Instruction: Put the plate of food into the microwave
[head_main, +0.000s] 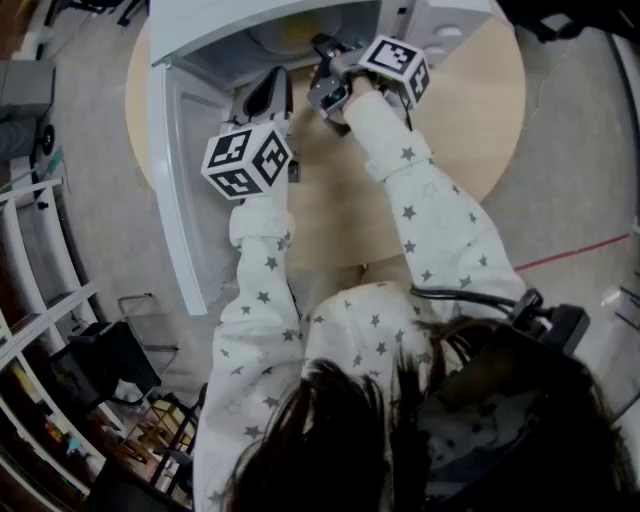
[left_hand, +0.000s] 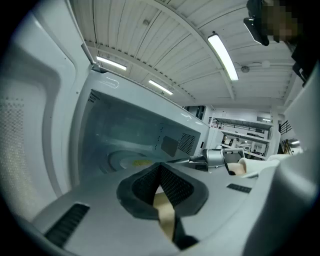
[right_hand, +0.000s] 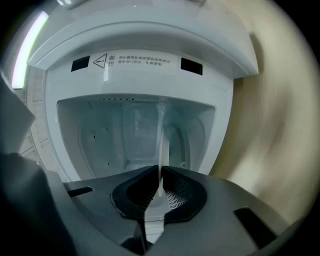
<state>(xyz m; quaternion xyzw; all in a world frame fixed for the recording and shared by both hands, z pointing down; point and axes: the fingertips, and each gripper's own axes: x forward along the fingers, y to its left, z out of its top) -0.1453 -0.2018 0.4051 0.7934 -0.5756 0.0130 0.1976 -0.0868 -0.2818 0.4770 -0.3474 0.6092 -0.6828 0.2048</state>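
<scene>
The white microwave (head_main: 270, 25) stands open at the far side of the round table. Inside it I see the white plate (head_main: 285, 30) with yellowish food; in the left gripper view the plate (left_hand: 127, 161) lies on the cavity floor. My right gripper (head_main: 325, 55) reaches into the opening and is shut on the plate's thin rim (right_hand: 162, 135), seen edge-on between the pads (right_hand: 150, 182). The left gripper (head_main: 272, 88) hovers in front of the opening, left of the right one, shut with nothing in it (left_hand: 160, 167).
The microwave door (head_main: 175, 180) swings out to the left, beside my left arm. The wooden table top (head_main: 470, 120) stretches right of the microwave. Shelving (head_main: 40, 300) and clutter stand on the floor at the left.
</scene>
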